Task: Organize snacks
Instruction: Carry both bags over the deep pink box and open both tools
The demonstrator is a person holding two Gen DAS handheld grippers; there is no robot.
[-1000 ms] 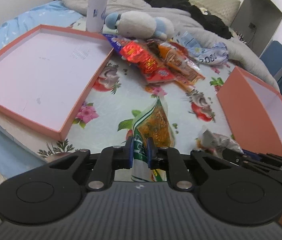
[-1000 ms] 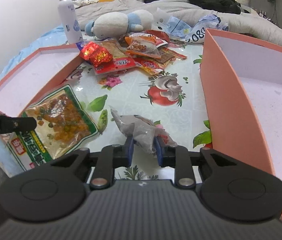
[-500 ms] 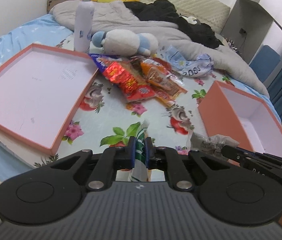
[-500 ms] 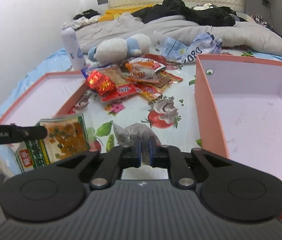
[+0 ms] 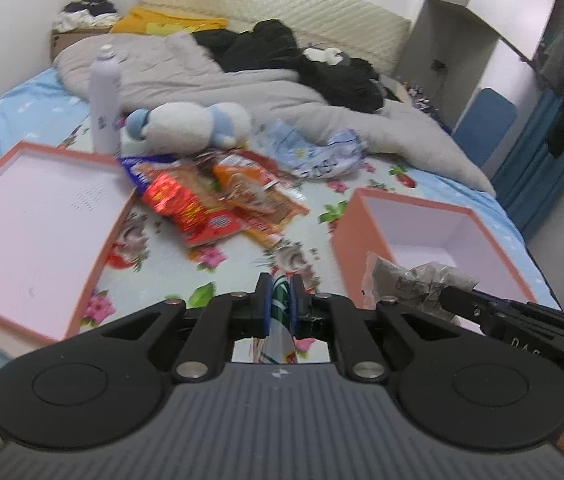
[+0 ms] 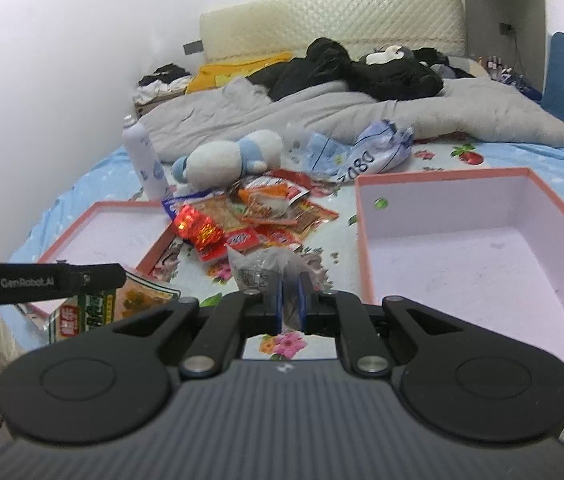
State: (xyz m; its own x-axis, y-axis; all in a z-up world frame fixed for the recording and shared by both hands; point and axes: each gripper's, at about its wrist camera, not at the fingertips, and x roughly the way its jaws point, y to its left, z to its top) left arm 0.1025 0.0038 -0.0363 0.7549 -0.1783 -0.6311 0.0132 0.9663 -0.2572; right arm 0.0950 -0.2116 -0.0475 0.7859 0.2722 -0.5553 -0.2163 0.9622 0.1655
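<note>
left wrist view
left gripper [image 5: 280, 294]: fingers pinched tight on the top edge of the green-and-orange snack pouch [image 5: 278, 322], which hangs below them, mostly hidden by the gripper body.
shallow tray [image 5: 22, 236]: at 9 o'clock, pink inside with nothing in it that shows, orange rim, lying on the floral sheet [image 5: 218, 272].
deep box [image 5: 425, 232]: at 2 o'clock, open top, no snack inside.
snack pile [image 5: 218, 196]: at 12 o'clock between tray and box, red and orange packets heaped and overlapping.
right gripper, seen from here [image 5: 453, 296]: at 3 o'clock, carrying the grey crinkled packet [image 5: 409, 280] just over the near rim of the deep box.

right wrist view
right gripper [image 6: 289, 300]: fingers clenched on the grey crinkled packet [image 6: 266, 268], which stands up ahead of the tips, clear of the sheet.
deep box [image 6: 477, 256]: at 2 o'clock, well open, floor bare.
pouch [image 6: 98, 304]: at 9 o'clock under the left gripper's finger [image 6: 82, 278].

step in hand: both packets lifted, the carry to a container looks under way.
next move: judged, swing the grey packet right over the box rim, then let go; the pouch needs a container chosen, which one i cannot tell.
</note>
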